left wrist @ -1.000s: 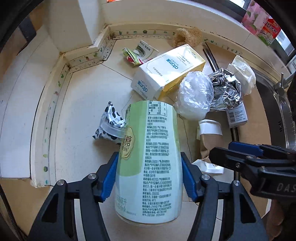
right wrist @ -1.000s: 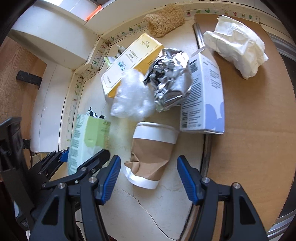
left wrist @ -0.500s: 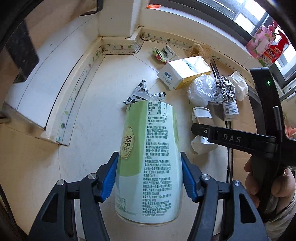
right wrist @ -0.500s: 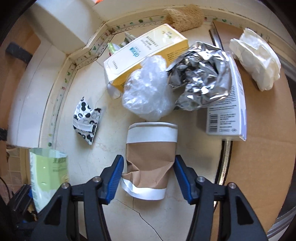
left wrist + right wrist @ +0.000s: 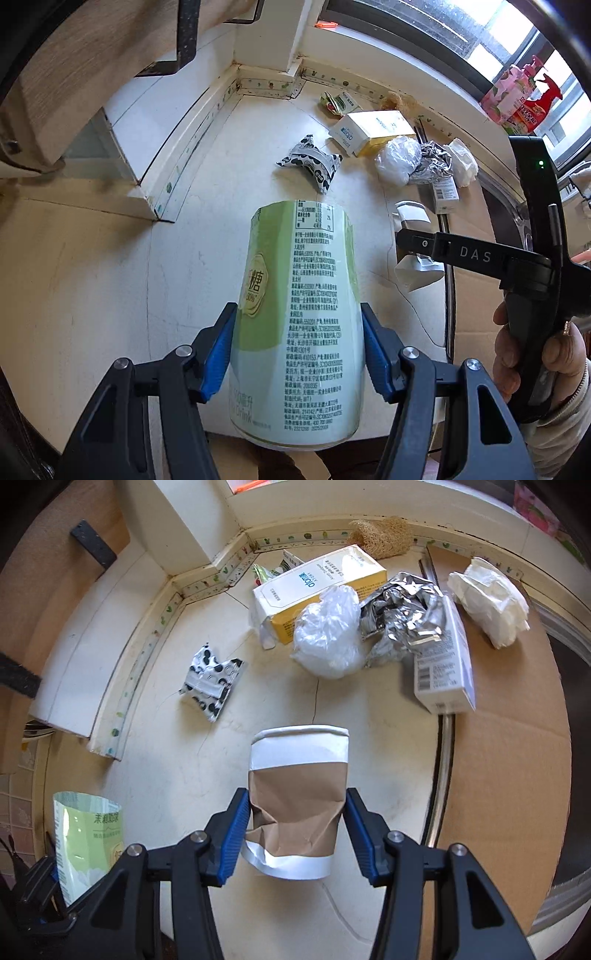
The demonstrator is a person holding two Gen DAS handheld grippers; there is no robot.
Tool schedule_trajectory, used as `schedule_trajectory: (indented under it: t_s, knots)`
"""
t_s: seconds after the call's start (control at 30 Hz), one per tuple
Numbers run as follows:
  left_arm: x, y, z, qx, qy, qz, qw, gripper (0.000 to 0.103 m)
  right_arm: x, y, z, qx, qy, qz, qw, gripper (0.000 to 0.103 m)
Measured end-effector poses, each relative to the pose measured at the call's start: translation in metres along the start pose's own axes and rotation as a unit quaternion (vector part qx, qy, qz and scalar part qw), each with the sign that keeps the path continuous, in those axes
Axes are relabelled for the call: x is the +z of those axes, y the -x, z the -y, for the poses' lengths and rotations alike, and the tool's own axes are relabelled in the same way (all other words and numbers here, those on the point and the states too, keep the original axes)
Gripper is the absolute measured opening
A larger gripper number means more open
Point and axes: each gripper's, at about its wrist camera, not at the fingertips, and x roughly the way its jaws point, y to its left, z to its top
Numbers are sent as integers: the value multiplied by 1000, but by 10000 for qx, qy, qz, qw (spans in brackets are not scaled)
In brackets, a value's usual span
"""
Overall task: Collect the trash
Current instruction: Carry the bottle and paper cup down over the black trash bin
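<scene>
Green carton clamped in left gripper, pointing steeply down; right gripper closing around crumpled paper cup.

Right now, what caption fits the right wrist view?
Right gripper jaws closing around a crumpled paper cup on the countertop, remaining trash behind.

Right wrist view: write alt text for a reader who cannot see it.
The right tool is closing on a crumpled brown paper cup held between its blue pads. Beyond it the counter holds a spotted wrapper, yellow box, and foil.
</scene>
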Motion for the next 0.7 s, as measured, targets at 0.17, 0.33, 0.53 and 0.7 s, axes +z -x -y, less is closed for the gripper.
schedule_trajectory:
  t_s: [0.17,0.33,0.53,0.7]
  knots:
    - [-31,21,-1,-147,-123,45,9998,61,-36,31,-2,185,-132,135,9997,51]
    - [-64,40,-2,-315,-262,80,9991,61,-82,59,-6,362,-312,260,9985,51]
    - [-103,56,0,-519,-594,-15,9969,61,-148,86,-13,445,-536,407,9967,52]
    - [-130,59,9,-635,-883,-169,9939,61,-200,99,-14,440,-710,370,9958,52]
